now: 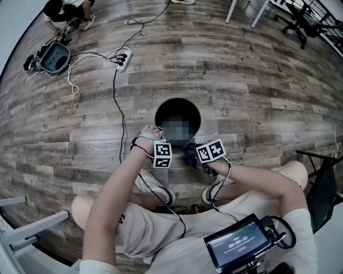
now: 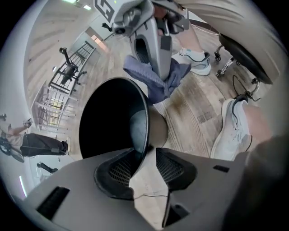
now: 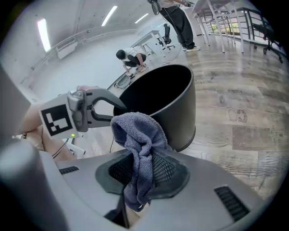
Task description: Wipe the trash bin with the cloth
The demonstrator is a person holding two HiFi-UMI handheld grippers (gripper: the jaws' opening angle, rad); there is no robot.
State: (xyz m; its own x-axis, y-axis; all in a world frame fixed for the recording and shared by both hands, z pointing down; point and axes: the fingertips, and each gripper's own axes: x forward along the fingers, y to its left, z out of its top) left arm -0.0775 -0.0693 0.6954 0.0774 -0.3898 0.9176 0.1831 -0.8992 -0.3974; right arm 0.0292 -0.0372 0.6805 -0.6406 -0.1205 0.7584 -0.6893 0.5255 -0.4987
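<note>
A black round trash bin stands on the wood floor in front of my knees. My left gripper is at its near left rim. In the left gripper view the jaws are closed on the bin's thin rim. My right gripper is shut on a bunched blue-grey cloth just outside the near rim. In the right gripper view the cloth sticks up between the pads, next to the bin's outer wall. The left gripper shows there on the rim.
A white power strip and a black cable lie on the floor to the left. A person crouches by a grey device at the far left. An office chair stands far right. My shoes rest near the bin.
</note>
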